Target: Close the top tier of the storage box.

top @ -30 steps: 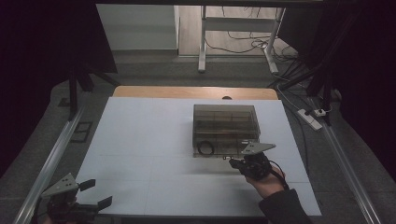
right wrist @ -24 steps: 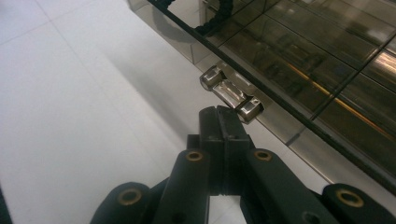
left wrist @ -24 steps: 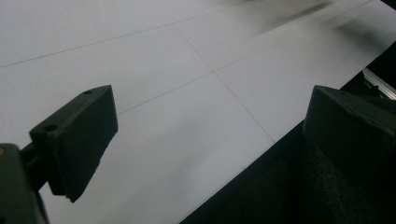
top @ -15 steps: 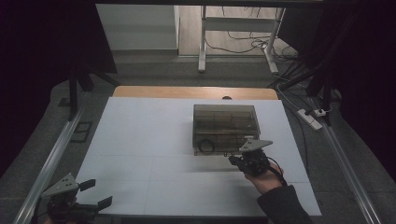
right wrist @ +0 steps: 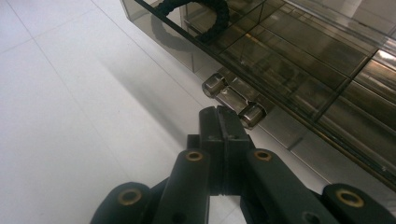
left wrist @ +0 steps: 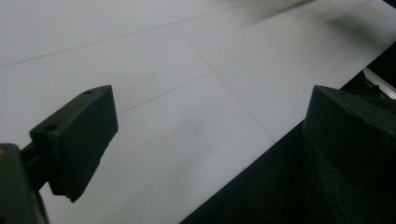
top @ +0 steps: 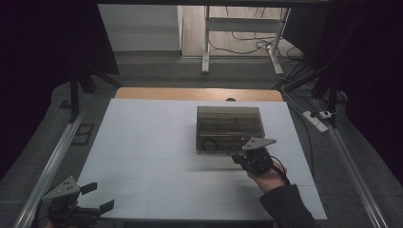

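right gripper fingers pressed together, empty, now edged up to the box latch just ahead | left gripper fingers wide, idle | latch ready to flip

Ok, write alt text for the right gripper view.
The right hand-held gripper, jaws shut together, points its tips at the latch on the front of a smoky transparent compartment box. A black cord loop lies inside the box, on the white table.

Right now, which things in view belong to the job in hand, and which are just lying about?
In the job: smoky compartment box; its front latch; right gripper, shut at the latch; black cord loop inside.
Lying about: left gripper, open; power strip; floor cables.
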Demonstrator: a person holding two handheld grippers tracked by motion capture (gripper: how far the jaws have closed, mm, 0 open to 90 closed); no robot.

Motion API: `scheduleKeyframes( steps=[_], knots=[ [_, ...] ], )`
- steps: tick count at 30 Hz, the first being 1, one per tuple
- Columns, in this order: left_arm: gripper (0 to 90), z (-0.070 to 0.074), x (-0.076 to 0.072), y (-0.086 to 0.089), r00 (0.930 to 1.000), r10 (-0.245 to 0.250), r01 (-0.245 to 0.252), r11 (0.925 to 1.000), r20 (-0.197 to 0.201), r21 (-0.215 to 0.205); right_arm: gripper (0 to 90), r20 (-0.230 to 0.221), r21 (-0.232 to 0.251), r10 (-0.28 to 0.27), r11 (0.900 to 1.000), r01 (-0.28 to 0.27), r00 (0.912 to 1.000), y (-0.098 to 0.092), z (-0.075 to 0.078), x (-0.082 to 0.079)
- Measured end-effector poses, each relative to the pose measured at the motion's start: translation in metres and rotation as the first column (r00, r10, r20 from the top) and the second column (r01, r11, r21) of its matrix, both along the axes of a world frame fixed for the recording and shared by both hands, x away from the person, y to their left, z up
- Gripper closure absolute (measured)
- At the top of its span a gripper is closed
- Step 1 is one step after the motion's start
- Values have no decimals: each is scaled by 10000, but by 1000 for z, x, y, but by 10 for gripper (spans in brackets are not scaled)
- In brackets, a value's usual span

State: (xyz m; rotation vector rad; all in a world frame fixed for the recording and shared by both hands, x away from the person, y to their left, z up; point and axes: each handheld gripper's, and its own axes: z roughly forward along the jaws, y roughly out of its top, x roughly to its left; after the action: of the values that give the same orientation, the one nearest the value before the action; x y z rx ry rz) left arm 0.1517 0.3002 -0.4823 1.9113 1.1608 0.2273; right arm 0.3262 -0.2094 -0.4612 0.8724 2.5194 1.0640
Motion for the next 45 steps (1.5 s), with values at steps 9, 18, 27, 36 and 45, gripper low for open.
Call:
scheduleKeyframes(
  steps=[9, 18, 27, 36, 45],
  knots=[
    [42, 0, 0, 0, 10000, -6, 6, 10000, 1, 11, 892, 92, -39, -4, 10000, 5, 10000, 2, 0, 4],
    [42, 0, 0, 0, 10000, -20, 20, 10000, 2, 15, 892, 167, -66, -95, 9999, 96, 9998, 4, 1, 10],
    [42, 0, 0, 0, 10000, -36, 36, 10000, -10, 43, 892, 233, -66, -188, 9998, 190, 9996, 5, 2, 16],
    [42, 0, 0, -1, 10000, -54, 54, 10000, -17, 79, 892, 333, -42, -342, 9994, 344, 9989, 7, 2, 24],
    [42, 0, 1, -1, 10000, -63, 64, 9999, -28, 104, 892, 380, -80, -479, 9988, 483, 9981, 8, 1, 31]
  ],
)
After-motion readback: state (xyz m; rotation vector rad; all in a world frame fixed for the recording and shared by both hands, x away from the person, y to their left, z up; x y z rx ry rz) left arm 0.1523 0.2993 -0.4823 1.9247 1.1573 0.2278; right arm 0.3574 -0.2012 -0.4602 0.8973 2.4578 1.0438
